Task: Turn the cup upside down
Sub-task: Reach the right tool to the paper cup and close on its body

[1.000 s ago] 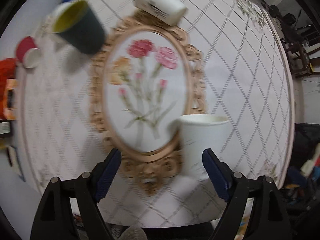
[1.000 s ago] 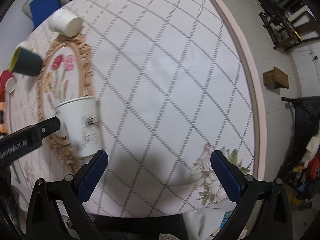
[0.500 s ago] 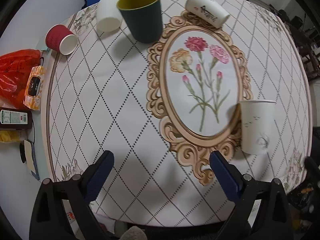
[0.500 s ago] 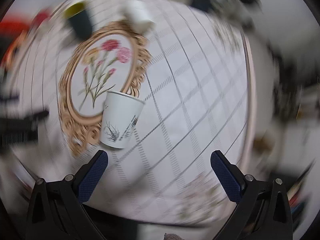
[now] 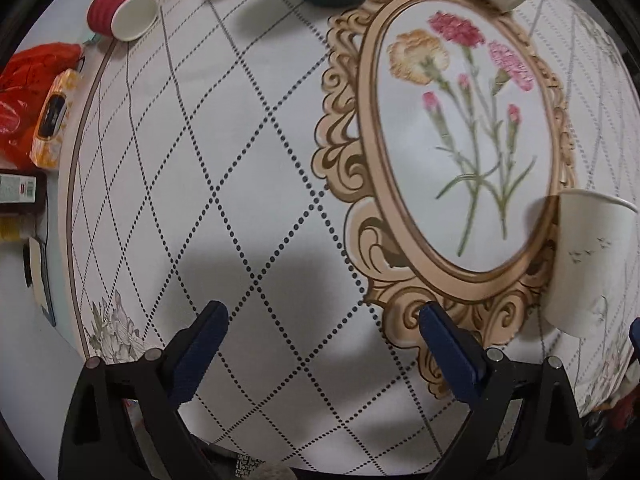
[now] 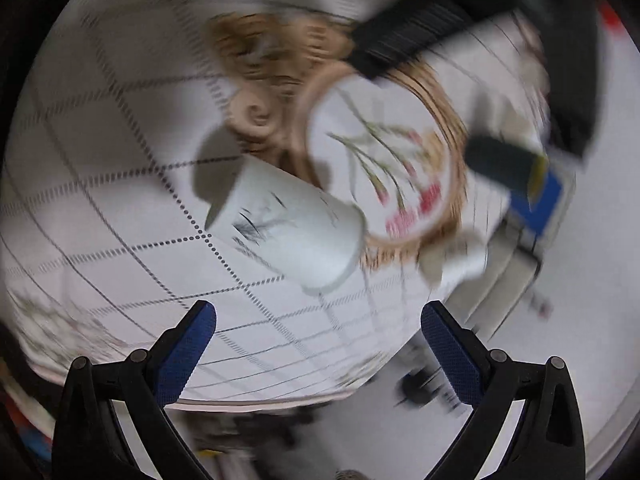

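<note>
Because my right wrist view is smeared with blur, the cup (image 6: pixel 286 232) reads only as a white shape on the table (image 6: pixel 120 160), ahead of the right gripper (image 6: pixel 318 340). From the left view it stands upright, rim up, cut off at the right edge. Both grippers, left gripper (image 5: pixel 323 340) included, are spread wide, holding nothing.
</note>
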A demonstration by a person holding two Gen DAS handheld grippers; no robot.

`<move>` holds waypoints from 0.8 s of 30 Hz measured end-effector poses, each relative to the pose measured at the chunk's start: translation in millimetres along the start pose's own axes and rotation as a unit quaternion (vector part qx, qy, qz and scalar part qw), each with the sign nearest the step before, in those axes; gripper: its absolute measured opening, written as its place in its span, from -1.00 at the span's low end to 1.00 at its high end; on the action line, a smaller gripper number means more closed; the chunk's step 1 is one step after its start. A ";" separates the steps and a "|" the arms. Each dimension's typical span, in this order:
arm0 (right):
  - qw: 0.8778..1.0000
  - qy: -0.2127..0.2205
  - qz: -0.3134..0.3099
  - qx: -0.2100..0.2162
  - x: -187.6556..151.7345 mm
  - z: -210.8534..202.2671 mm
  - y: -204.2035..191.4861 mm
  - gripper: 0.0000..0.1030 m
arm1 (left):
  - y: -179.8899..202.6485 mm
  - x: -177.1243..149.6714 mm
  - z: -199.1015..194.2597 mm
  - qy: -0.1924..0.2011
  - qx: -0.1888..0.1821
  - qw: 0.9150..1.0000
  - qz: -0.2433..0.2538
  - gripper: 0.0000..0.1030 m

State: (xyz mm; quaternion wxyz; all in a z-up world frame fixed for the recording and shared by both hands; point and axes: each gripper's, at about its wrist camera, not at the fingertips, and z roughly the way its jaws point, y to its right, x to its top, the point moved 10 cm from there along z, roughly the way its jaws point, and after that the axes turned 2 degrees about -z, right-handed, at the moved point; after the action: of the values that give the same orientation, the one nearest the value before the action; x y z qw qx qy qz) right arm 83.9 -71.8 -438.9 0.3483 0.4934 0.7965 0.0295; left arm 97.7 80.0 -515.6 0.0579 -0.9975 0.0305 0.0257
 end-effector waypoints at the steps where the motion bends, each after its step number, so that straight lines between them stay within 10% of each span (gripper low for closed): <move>1: 0.999 0.007 -0.031 -0.008 4.6 4.5 -3.7 1.00 | -1.0 0.9 2.7 -0.002 0.003 1.000 -0.004 0.90; 13: 0.951 0.070 -0.289 -0.082 35.9 37.6 -37.6 1.00 | -1.5 12.9 12.5 -0.002 0.004 1.000 -0.023 0.92; 24: 0.934 0.062 -0.342 -0.080 35.8 78.2 -20.0 0.60 | -4.5 13.9 14.3 -0.002 0.001 1.000 -0.030 0.91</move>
State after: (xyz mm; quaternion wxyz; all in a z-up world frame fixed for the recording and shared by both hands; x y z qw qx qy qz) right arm 104.6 -76.4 -524.7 0.3258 0.1588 0.9320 0.0031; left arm 111.1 85.3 -530.0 0.0602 -0.9979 0.0003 0.0255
